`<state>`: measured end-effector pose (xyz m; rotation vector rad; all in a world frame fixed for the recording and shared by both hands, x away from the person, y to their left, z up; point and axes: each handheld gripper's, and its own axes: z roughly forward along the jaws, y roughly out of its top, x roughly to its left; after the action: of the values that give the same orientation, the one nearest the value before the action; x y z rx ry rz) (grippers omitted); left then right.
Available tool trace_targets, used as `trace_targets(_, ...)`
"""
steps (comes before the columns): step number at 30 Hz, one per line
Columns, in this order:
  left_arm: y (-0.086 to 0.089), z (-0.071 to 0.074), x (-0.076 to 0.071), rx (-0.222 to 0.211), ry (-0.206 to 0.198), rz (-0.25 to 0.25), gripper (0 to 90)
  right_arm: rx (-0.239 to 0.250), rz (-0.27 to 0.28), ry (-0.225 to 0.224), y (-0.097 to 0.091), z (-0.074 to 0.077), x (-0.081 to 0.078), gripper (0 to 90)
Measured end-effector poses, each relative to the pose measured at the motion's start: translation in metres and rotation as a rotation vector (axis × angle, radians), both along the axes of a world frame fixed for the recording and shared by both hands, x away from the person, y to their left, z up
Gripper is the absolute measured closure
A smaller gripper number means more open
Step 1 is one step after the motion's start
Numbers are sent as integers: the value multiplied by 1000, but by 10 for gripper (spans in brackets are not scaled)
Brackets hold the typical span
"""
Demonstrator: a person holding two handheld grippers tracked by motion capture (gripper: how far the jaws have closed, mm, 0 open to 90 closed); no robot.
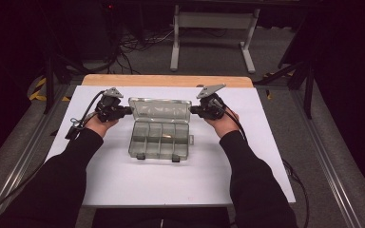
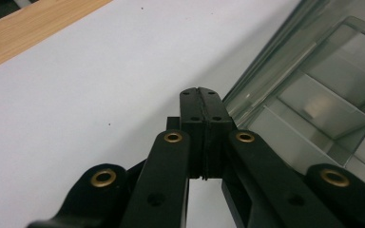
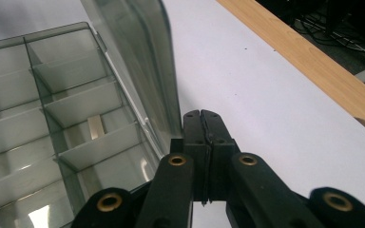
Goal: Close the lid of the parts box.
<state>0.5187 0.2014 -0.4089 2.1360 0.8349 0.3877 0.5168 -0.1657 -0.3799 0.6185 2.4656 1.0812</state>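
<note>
While the lid stands open: the clear plastic compartment box (image 1: 158, 138) lies at the middle of the white worktop (image 1: 123, 183), its transparent hinged lid (image 1: 159, 109) raised at the far side and leaning back.
Left tongs: the left tongs (image 1: 129, 110) are pressed fully together with nothing between them, tips at the left end of the lid; I cannot tell whether they touch it.
Right tongs: the right tongs (image 1: 193, 110) are likewise pressed together and empty, at the right end of the lid.
Step in hand: judging by the pose, both sets of tongs flank the lid to swing it, probably down over the tray.
Doing it well: push both ends evenly so the lid does not twist on its hinge; keep the tips high on the lid edge; go slowly so the light box does not slide toward the near edge.
Contents: a small pale piece (image 3: 95, 127) lies in one middle compartment.
Front latches: two dark clasps (image 1: 158, 157) sit on the near wall.
Surface: matte white sheet over a wooden board (image 1: 166, 80), whose bare strip runs along the far edge.
Room: dim, grey floor, cables (image 1: 138, 43) and a pale metal stand (image 1: 214, 35) beyond.
</note>
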Motion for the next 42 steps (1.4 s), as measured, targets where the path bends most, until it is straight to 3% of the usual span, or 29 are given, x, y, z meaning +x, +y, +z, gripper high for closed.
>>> trace_targets(3,1,1,-3,-6,15,-8,900,-3,14,0,0,-1,-3,900)
trace_targets(4,2,2,-3,8,0,-8,900,-4,18,0,0,-1,-4,900)
trace_targets(19,5,7,-15,14,11,-40,900,-30,83,9,1,1,-21,900)
trace_targets(32,11,12,-34,17,57,-120,900,-38,134,36,-1,7,-41,900)
trace_targets(42,10,18,-53,4,83,-205,900,-58,182,45,10,9,-62,900)
